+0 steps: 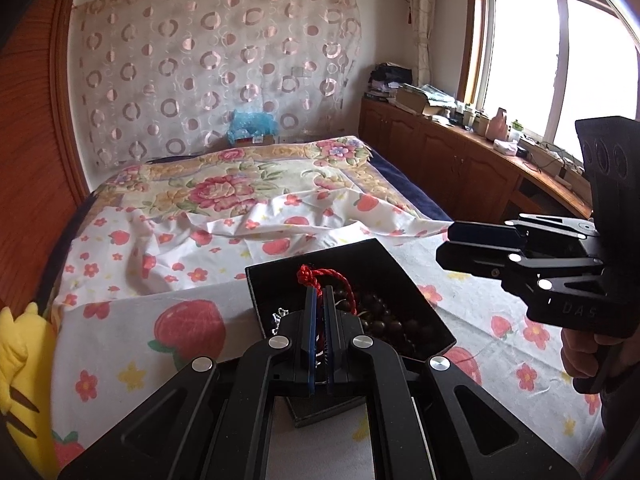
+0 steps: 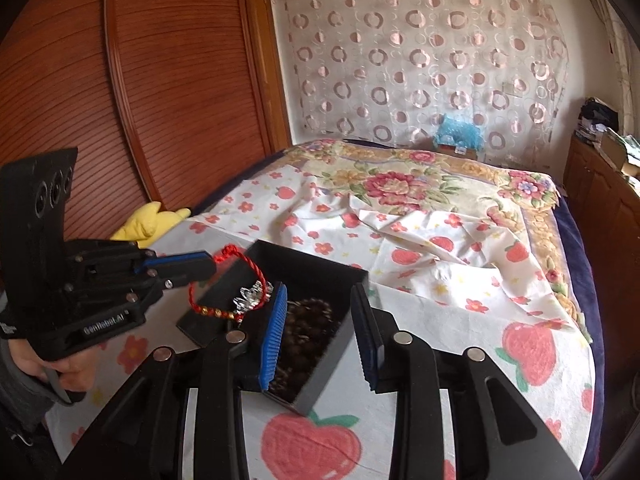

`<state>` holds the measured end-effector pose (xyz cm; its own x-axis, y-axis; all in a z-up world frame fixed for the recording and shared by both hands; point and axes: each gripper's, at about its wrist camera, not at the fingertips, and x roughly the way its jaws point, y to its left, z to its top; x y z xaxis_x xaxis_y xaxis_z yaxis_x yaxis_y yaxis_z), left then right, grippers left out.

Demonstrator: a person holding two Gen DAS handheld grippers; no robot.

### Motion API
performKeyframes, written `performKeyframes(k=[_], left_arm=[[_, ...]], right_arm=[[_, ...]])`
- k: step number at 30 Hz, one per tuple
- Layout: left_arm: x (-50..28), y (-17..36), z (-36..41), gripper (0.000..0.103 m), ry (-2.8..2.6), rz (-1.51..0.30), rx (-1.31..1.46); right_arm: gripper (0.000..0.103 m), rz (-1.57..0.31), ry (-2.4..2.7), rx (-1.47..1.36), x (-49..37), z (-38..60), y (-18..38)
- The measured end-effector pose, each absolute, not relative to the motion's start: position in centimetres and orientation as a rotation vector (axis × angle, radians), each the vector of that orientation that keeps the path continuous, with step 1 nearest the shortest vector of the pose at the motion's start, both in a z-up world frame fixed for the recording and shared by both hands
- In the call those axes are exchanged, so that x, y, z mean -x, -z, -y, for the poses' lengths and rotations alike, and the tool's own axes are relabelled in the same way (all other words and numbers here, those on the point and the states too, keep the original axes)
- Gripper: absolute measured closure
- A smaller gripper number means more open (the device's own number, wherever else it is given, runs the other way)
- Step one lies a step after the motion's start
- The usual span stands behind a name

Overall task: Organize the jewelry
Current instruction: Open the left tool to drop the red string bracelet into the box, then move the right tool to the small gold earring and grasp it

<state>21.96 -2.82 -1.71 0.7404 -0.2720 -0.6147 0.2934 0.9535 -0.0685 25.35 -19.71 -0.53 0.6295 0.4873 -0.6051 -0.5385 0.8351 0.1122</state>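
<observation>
I see the bed (image 2: 460, 320) under a strawberry sheet, yellow plush (image 2: 150, 222) at 10 o'clock. Black box (image 2: 320, 276) sits on it, dark wooden beads (image 2: 308, 320) inside. Right gripper (image 2: 320, 336) part-open, straddling the box's near corner, holding nothing. Left gripper (image 2: 206, 266) pinched tight on the red cord bracelet (image 2: 224, 284), dangling over the box's 9 o'clock rim beside a silver piece (image 2: 252, 298).

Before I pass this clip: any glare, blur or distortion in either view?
Left wrist view: the window is blown out white, and the yellow toy at the edge is soft. Right wrist view: evenly lit, no glare; the wardrobe bows from fisheye, while the red cord and black box stay sharp.
</observation>
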Motion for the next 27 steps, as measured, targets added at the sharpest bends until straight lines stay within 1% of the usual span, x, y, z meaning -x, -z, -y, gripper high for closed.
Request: performKeyframes(k=[6, 8, 10, 11, 17, 21, 24, 26, 27], left_arm=[[-22.6, 1.9, 3.5, 0.1, 0.324, -0.68, -0.05], [-22.4, 2.0, 3.3, 0.097, 0.319, -0.69, -0.048], [-22.2, 2.1, 3.2, 0.084, 0.314, -0.695, -0.044], [-22.1, 2.1, 3.1, 0.082, 0.314, -0.696, -0.043], [-20.1, 1.9, 2.8, 0.08, 0.307, -0.693, -0.039], [-18.1, 1.9, 2.6, 0.073, 0.304, -0.69, -0.044], [-16.6, 2.3, 2.5, 0.071, 0.299, -0.695, -0.046], [-15.5, 2.9, 2.3, 0.063, 0.29, -0.704, -0.042], [-14.9, 3.4, 2.2, 0.056, 0.284, -0.712, -0.04]], right_arm=[[0.067, -0.688, -0.567, 0.085, -25.1, 20.6, 1.6], [0.067, -0.692, -0.563, 0.09, -24.7, 20.8, 1.8], [0.067, -0.694, -0.559, 0.096, -24.2, 21.0, 2.0], [0.067, -0.696, -0.557, 0.098, -24.0, 21.1, 2.1], [0.067, -0.705, -0.548, 0.103, -22.2, 21.5, 2.6], [0.067, -0.714, -0.543, 0.107, -20.5, 21.9, 3.1], [0.067, -0.724, -0.535, 0.114, -19.2, 22.0, 3.6], [0.067, -0.734, -0.534, 0.12, -18.1, 22.1, 4.0], [0.067, -0.74, -0.533, 0.124, -17.6, 22.1, 4.3]])
